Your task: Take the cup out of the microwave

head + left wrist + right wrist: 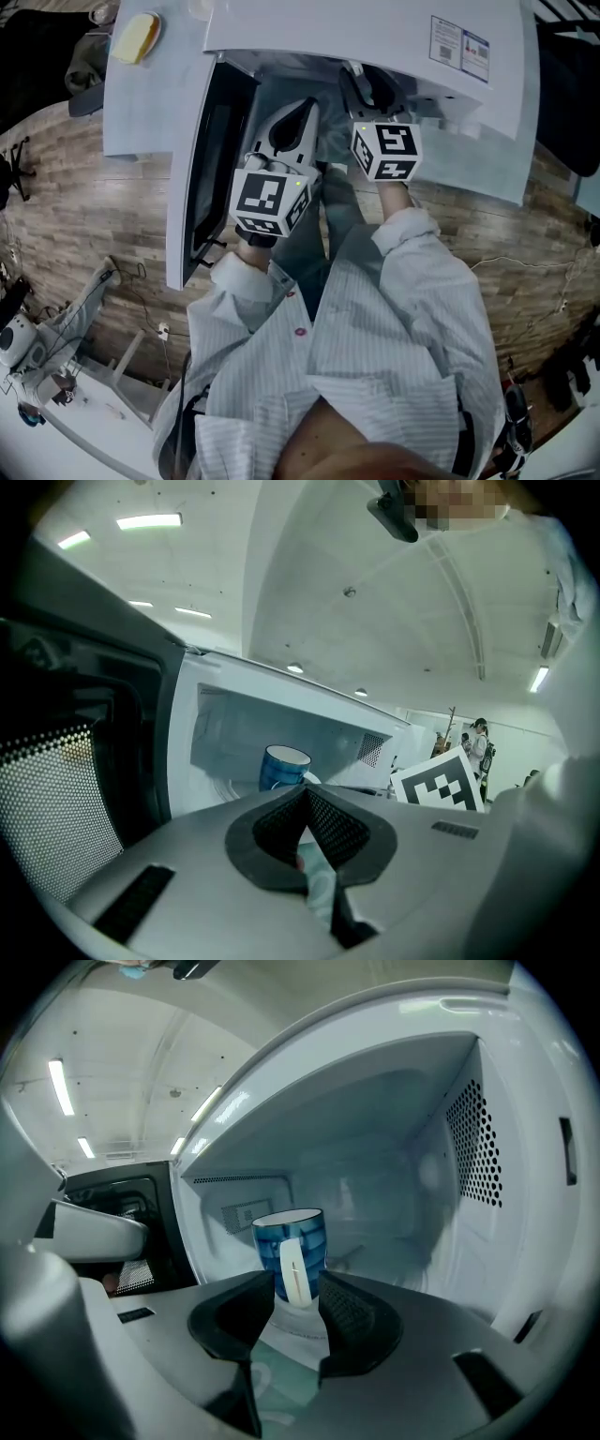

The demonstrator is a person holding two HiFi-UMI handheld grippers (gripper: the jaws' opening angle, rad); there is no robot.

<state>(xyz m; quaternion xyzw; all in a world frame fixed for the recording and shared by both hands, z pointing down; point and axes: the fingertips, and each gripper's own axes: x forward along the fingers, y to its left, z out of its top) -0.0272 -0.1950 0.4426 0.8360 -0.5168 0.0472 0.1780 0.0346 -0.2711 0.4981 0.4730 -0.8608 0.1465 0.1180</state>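
R claw (298,1285) wide, nothing gripped. Blue cup (306,1234) upright inside microwave (473,1157), just ahead of tips, handle facing gap. L claw (305,794) tips together, cup farther ahead.

Wood-plank floor (75,197); white table (131,112); white ceiling (375,621), strip lights (150,521).
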